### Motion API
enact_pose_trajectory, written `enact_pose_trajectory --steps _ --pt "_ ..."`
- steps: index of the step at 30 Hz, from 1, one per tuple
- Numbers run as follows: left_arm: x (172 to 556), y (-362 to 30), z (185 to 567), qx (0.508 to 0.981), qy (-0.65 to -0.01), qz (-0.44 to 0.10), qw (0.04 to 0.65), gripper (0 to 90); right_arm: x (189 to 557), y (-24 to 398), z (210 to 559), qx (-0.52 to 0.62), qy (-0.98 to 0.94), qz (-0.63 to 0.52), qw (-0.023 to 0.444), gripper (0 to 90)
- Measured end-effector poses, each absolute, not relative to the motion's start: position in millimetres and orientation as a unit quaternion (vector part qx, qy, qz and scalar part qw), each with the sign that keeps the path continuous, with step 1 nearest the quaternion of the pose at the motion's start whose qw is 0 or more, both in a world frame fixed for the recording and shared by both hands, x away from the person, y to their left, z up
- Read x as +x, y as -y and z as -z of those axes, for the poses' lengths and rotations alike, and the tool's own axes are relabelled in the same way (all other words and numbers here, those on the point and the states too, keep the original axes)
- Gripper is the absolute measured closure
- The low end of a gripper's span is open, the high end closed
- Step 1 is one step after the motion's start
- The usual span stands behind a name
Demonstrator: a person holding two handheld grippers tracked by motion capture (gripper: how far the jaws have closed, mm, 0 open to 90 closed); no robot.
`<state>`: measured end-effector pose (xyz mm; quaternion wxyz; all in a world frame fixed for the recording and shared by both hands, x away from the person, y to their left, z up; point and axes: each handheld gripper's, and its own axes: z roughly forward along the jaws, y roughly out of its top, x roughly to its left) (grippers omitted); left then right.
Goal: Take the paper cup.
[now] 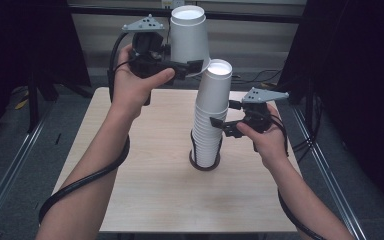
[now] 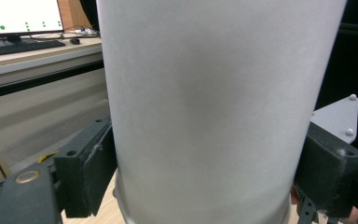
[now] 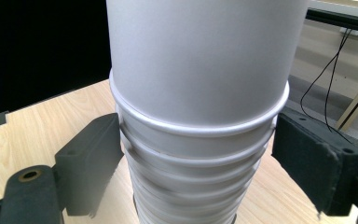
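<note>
Left hand-held gripper (image 1: 192,65) is clamped on a single upside-down cup (image 1: 188,35), lifted to the upper middle of the high view, just above and left of the stack (image 1: 210,125) at surface (image 1: 145,200) centre. Right hand-held gripper (image 1: 219,125) brackets the stack; left pad touching, right pad shows a gap, so we can't tell if it grips. We should keep the stack pinned and lift straight. Left gripper view adds a monitor (image 2: 21,16) upper left.

Dim room, dark edges; overhead light glares on the white cups (image 1: 211,120); close views slightly soft
</note>
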<state>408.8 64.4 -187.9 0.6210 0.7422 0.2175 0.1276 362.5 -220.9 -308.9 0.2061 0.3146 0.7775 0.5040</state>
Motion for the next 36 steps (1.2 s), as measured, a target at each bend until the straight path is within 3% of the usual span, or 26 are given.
enact_pose_trajectory --steps 36 --pt "391.1 -137.3 249.9 0.749 -0.258 -0.15 0.591 16.2 348.6 233.8 321.2 0.306 -0.783 -0.507 0.193 15.5"
